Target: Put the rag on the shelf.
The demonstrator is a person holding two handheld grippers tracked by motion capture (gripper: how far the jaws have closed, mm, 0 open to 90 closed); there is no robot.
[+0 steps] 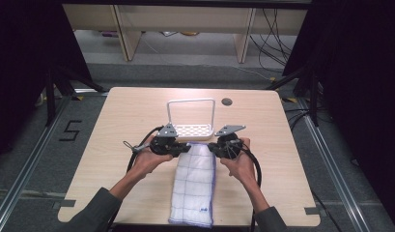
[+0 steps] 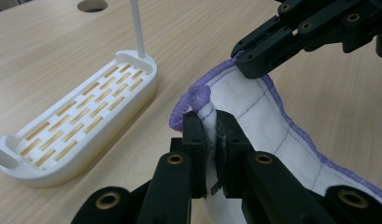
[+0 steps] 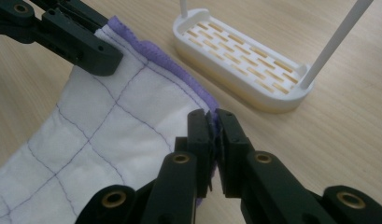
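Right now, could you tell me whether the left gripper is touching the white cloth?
Touching. The left gripper view shows the left gripper shut on a bunched corner of the white cloth, its purple hem poking above the jaws.

From my high view, the far corners of the cloth (image 1: 195, 186) vanish under both grippers, and its near hem runs to the frame's bottom edge. In my left gripper view, the white rack (image 2: 81, 123) loses its handle at the top edge. My right gripper view cuts the cloth off at lower left.
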